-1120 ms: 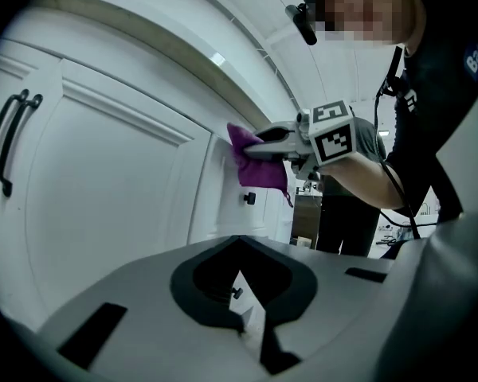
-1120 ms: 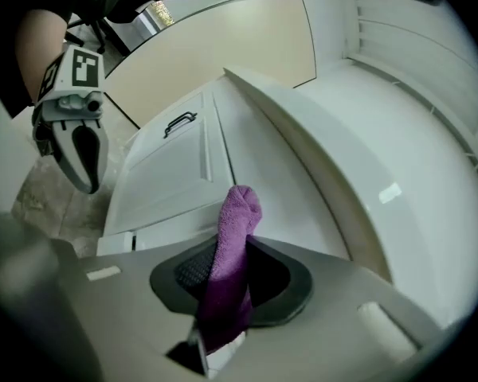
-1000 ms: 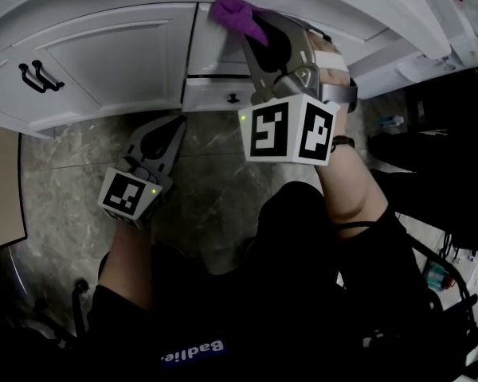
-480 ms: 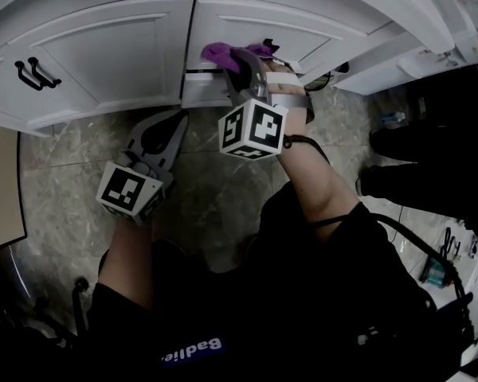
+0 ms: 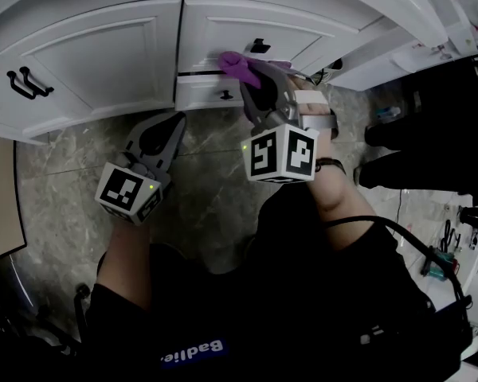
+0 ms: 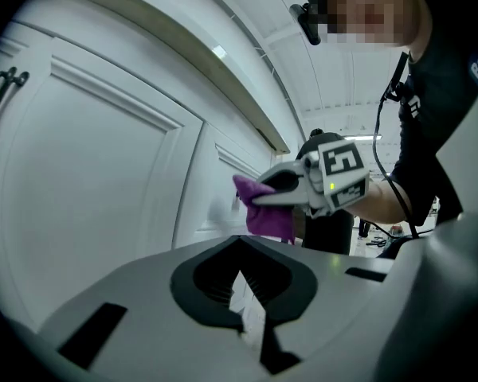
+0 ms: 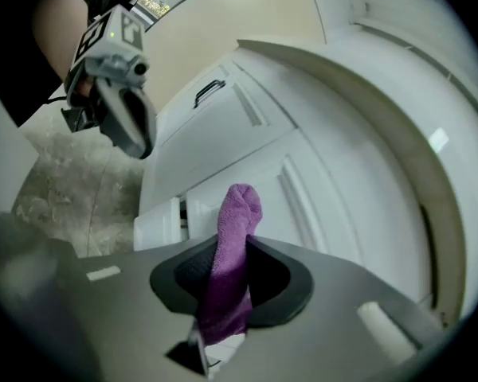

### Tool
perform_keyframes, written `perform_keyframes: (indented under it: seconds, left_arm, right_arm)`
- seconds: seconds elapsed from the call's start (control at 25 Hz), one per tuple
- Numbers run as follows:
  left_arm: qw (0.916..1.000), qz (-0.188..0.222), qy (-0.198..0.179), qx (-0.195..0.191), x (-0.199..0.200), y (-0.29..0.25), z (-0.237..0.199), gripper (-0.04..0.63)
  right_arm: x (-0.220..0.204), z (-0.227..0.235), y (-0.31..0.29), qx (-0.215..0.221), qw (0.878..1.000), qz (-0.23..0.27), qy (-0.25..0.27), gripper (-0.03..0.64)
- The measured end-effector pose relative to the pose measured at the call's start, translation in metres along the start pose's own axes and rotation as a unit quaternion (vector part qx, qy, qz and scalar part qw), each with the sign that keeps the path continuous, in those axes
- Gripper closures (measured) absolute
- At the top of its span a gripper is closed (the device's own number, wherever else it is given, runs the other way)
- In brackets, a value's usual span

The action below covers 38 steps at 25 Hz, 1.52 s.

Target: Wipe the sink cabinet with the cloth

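Right gripper (image 5: 253, 84): fingers (image 7: 275, 277) pinching the cloth (image 5: 237, 64), a purple wad standing proud of the tips. The cloth sits at the lower edge of the right-hand door of the cabinet (image 5: 103, 54), apparently touching it, between the handle (image 5: 259, 46) above and the small knob (image 5: 225, 95) below.

Left gripper (image 5: 174, 122): fingers (image 6: 211, 281) pressed together, nothing between them, held over the floor (image 5: 207, 181) clear of the cabinet.

Risks noted:
- Cloth could catch on the handle or knob and pull out of the pinch.
- Only a short wad projects; too flat an angle would let the hard tips scrape the paint.
- Raised door mouldings may be skipped.
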<state>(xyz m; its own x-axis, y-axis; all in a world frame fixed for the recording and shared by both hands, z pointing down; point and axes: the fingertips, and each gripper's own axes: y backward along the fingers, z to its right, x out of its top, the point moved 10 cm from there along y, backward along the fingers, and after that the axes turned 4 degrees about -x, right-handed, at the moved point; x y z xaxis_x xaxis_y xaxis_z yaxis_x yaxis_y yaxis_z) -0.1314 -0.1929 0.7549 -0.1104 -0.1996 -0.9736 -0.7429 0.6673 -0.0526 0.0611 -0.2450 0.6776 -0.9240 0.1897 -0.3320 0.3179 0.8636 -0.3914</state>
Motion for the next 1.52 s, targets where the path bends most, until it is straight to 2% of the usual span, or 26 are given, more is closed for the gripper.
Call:
perform_keyframes:
  seconds: [0.2, 0.36, 0.44, 0.56, 0.84, 1.08, 1.24, 1.36, 1.52]
  left_arm:
    - [0.9999, -0.006, -0.004, -0.007, 0.0, -0.004, 0.001, 0.606]
    - [0.9999, -0.008, -0.003, -0.01, -0.004, -0.005, -0.001, 0.606]
    - [0.9999, -0.006, -0.002, -0.012, -0.006, -0.005, -0.003, 0.606]
    - [0.9998, 0.001, -0.005, -0.018, -0.008, -0.005, -0.004, 0.606]
    - [0.9997, -0.012, -0.006, -0.019, -0.004, -0.008, -0.002, 0.606]
    - [0.9995, -0.01, -0.011, -0.027, -0.003, -0.008, 0.002, 0.606]
    - [0.9995, -0.01, -0.013, -0.026, -0.002, -0.005, 0.002, 0.606]
    - [0.9995, -0.003, -0.01, -0.029, -0.002, -0.004, 0.002, 0.606]
    - [0.9995, -0.007, -0.011, -0.03, 0.002, -0.009, 0.005, 0.606]
  right_arm:
    - [0.016, 0.081, 0.025, -0.111, 0.993, 0.029, -0.004, 0.541]
    - [0.01, 0.094, 0.015, -0.131, 0.991, 0.022, -0.004, 0.541]
    - [0.007, 0.082, 0.011, -0.123, 0.992, 0.016, -0.003, 0.541]
    - [-0.003, 0.058, 0.002, -0.087, 0.996, -0.001, -0.014, 0.541]
    - [-0.026, 0.006, -0.011, -0.043, 0.999, -0.025, -0.017, 0.541]
    - [-0.066, -0.036, -0.053, 0.003, 0.997, -0.072, 0.006, 0.541]
    - [-0.079, -0.053, -0.053, 0.039, 0.995, -0.091, 0.006, 0.541]
    - [-0.074, -0.037, -0.027, 0.019, 0.997, -0.072, 0.008, 0.541]
    - [-0.056, 0.022, 0.014, -0.066, 0.997, -0.031, 0.011, 0.541]
